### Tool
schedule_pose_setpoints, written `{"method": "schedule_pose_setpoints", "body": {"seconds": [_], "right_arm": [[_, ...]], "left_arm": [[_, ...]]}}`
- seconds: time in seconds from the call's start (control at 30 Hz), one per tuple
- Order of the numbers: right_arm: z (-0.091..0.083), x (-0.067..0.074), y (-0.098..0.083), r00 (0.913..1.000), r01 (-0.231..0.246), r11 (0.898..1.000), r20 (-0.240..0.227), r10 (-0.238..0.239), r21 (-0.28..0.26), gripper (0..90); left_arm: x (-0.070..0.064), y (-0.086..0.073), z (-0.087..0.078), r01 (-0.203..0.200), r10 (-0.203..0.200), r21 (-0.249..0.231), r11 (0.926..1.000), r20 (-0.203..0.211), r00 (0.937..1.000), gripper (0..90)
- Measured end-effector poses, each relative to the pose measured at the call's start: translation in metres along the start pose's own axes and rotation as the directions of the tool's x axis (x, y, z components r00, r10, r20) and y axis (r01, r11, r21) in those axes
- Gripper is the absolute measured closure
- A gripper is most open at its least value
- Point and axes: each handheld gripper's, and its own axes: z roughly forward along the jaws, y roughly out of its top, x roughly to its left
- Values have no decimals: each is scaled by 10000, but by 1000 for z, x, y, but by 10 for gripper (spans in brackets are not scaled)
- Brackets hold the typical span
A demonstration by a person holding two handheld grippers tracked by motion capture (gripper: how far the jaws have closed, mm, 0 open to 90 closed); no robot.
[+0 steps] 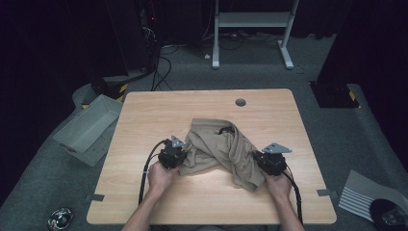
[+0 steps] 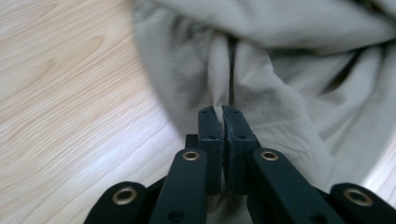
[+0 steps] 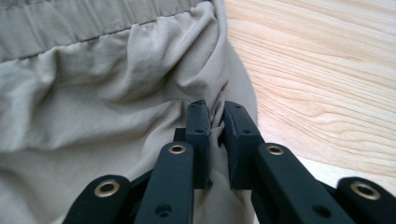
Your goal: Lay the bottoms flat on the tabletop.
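Where the wooden surface point(image 1: 144, 125) is widest, just nearer the person than its middle, lies one khaki garment point(image 1: 221, 149), crumpled into a low heap with a dark opening near its top and a gathered elastic band point(image 3: 93, 21) along one edge. The cloth spreads between the two grippers and reaches both.

Left gripper point(image 1: 177, 155): at the garment's left edge, touching it. In the left gripper view its jaws stand almost together with a thin fold of the garment point(image 2: 261, 70) pinched between the pads, the cloth rising in two ridges straight ahead of the tips and bare wood point(image 2: 70, 93) to the left. State: clamped on the fabric.

Right gripper point(image 1: 262, 159): at the garment's right edge, touching it. In the right gripper view a bunched pleat of the garment point(image 3: 93, 107) sits between the narrow jaws, the pads pressing it on both sides; most of the cloth lies to the left and ahead, bare surface point(image 3: 327, 84) to the right. State: holding the fabric.

Hands: left hand point(image 1: 160, 175) and right hand point(image 1: 279, 185) grasp the gripper bodies from the near edge, black cables trailing back along the forearms.

Surroundings: a grey bin point(image 1: 89, 127) on the floor left of the surface; a white frame point(image 1: 252, 24) beyond the far edge; a striped sheet point(image 1: 361, 195) on the floor at right.
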Motion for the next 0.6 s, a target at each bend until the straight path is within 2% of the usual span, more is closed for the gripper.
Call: {"method": "schedule_pose_setpoints", "body": {"seconds": [0.13,0.17,0.2,0.23,0.27,0.33,0.37,0.4,0.43,0.47,0.57,0.6], "right_arm": [[1,-3,0,9996,-273,9996,73,272,18,797],[2,-4,0,9994,-321,9995,107,320,34,767],[3,-7,0,9977,-620,9980,262,618,89,661],[3,-7,0,9977,-620,9980,262,618,89,661],[-1,-9,0,9944,-1005,9949,327,1004,25,566],[-9,-7,-2,9937,-1111,9936,152,1114,-207,537],[-9,-7,-2,9937,-1111,9936,152,1114,-207,537],[-22,1,-3,9958,-911,9946,-97,907,-504,530],[-22,1,-3,9958,-911,9946,-97,907,-504,530],[-35,11,-3,9979,-573,9960,-352,550,-686,527],[-44,25,-2,9961,-37,9978,-886,-22,-665,517],[-44,29,-3,9942,148,9983,-1053,-207,-562,515]], "left_arm": [[7,-7,-4,410,-410,-21,9992,102,9991,865],[7,-7,-5,515,-515,-38,9987,-14,9987,825],[7,-7,-5,584,-584,-86,9983,-25,9983,637],[7,-6,-6,687,-685,-237,9974,119,9976,637],[4,-3,-8,791,-767,-667,9946,371,9964,491],[3,-1,-9,702,-675,-760,9946,374,9970,426],[1,1,-8,682,-651,-814,9943,404,9971,426],[-1,4,-6,641,-608,-836,9944,410,9973,406],[-2,6,-3,597,-566,-809,9949,396,9976,406],[-5,11,6,598,-577,-659,9960,328,9978,407],[-8,15,20,696,-684,-493,9964,244,9974,435],[-8,15,20,696,-684,-493,9964,244,9974,452]]}}
